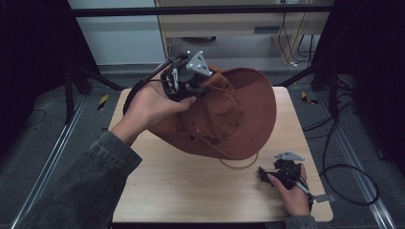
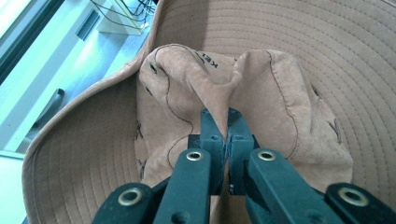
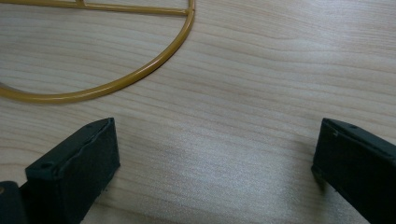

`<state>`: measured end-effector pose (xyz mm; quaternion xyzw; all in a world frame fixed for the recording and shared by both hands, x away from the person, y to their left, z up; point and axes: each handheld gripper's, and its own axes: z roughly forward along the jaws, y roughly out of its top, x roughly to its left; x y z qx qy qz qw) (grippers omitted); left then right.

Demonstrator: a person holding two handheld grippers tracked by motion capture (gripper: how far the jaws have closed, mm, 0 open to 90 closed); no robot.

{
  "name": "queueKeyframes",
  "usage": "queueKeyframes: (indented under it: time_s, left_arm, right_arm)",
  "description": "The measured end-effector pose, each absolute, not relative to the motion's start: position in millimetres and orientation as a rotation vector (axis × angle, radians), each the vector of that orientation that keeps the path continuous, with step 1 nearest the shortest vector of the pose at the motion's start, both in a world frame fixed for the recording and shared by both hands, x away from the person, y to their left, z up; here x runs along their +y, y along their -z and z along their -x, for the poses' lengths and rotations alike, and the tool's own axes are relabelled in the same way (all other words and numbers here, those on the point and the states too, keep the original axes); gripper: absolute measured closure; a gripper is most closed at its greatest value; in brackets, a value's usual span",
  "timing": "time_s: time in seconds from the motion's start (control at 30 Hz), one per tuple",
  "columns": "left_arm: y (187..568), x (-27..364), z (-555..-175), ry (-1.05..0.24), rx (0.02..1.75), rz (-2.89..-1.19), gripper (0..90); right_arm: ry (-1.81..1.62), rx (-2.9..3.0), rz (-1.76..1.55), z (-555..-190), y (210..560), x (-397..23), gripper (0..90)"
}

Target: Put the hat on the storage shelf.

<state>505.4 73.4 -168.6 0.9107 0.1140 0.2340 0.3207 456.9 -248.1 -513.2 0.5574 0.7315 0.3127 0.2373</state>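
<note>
Hat (image 2: 261, 70) crown fabric pinched between left gripper (image 2: 226, 123) jaws.

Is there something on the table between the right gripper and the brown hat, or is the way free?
Nothing visible blocks it. The right gripper, jaws wide open, rests low on the wooden table; between it and the hat lies bare wood and the hat's thin yellow cord. The left gripper already pinches the hat's crown.

Hat (image 1: 229, 114) above table (image 1: 191, 186), right hand-held gripper (image 1: 282, 172) before it
</note>
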Motion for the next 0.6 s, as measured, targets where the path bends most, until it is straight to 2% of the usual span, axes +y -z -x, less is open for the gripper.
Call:
queueKeyframes:
  time_s: [0.6]
  left_arm:
    - [173, 36, -524, -0.600, 0.256, -2.419, 88.4]
  right_arm:
    - [-0.859, 2.010, -1.523, -457, 513, -248, 0.4]
